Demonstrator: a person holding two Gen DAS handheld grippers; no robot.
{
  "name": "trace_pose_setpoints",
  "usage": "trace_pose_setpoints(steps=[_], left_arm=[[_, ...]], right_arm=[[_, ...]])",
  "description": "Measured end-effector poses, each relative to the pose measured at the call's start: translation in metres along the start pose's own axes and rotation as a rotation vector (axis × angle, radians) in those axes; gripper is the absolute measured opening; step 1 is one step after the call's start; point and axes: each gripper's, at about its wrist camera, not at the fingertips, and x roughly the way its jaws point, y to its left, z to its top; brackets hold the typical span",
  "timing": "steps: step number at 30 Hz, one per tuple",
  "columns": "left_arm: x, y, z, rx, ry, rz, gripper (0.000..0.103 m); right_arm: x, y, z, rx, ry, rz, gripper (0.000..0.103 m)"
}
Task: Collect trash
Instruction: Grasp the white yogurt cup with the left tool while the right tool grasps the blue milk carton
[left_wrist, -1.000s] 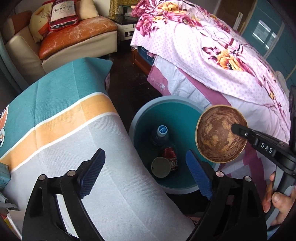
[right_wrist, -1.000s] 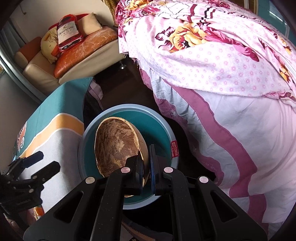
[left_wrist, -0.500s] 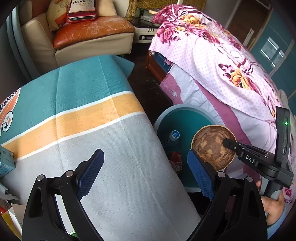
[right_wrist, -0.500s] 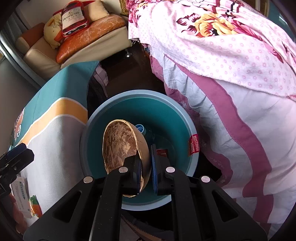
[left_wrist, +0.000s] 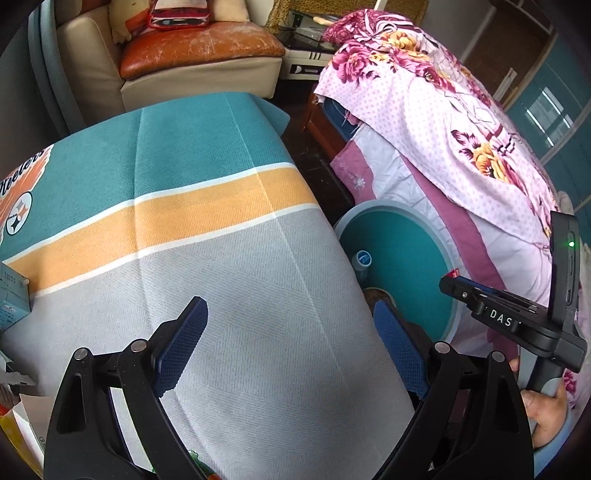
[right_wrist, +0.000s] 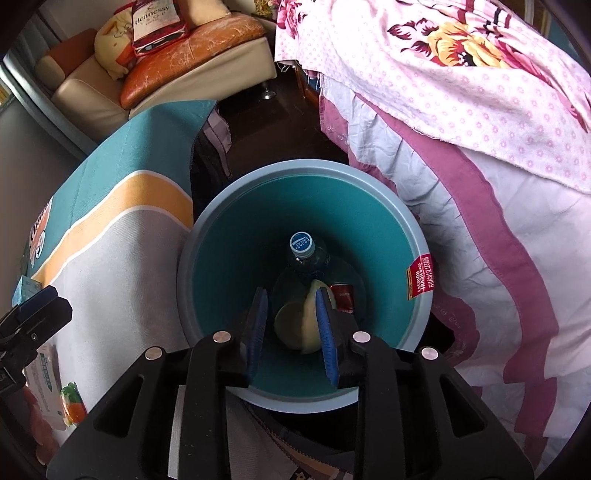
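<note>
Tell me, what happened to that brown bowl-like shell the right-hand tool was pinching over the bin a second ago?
The right hand-held gripper has just been opening its jaws and let the brown rounded shell go; it now lies at the bottom of the round teal plastic bin, pale side up, nothing pinched between the pads. The blue-capped clear bottle and red can stayed put, and the left hand-held gripper stayed open and empty.

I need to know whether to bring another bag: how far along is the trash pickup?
Done: the teal bin already holds a capped bottle, a red can and a pale bowl-shaped shell. In hand: nothing; the right tool has just been opening above the bin with its pads apart, and the left tool hangs open over the striped cloth. Left: packets at that cloth's edge, if they are trash.
</note>
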Motion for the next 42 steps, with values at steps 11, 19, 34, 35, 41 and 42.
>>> trace_pose_setpoints(steps=[11,19,34,35,41,42], left_arm=[[-0.026,0.011,-0.014,-0.017,-0.023,-0.023,0.092],[-0.063,0.025,-0.032,-0.016,-0.058,-0.016,0.092],[-0.139,0.098,-0.076,-0.060,-0.128,0.072,0.092],[-0.145,0.106,-0.079,-0.064,-0.135,0.082,0.092],[-0.180,0.150,-0.096,-0.105,-0.178,0.135,0.092],[-0.185,0.157,-0.099,-0.111,-0.183,0.145,0.092]], right_arm=[[-0.035,0.018,-0.006,-0.032,-0.039,-0.025,0.066],[-0.062,0.053,-0.021,-0.089,-0.055,-0.015,0.072],[-0.084,0.167,-0.065,-0.298,-0.025,0.046,0.077],[-0.084,0.175,-0.068,-0.314,-0.020,0.050,0.077],[-0.085,0.229,-0.089,-0.421,0.012,0.072,0.077],[-0.085,0.239,-0.091,-0.444,0.017,0.071,0.077]])
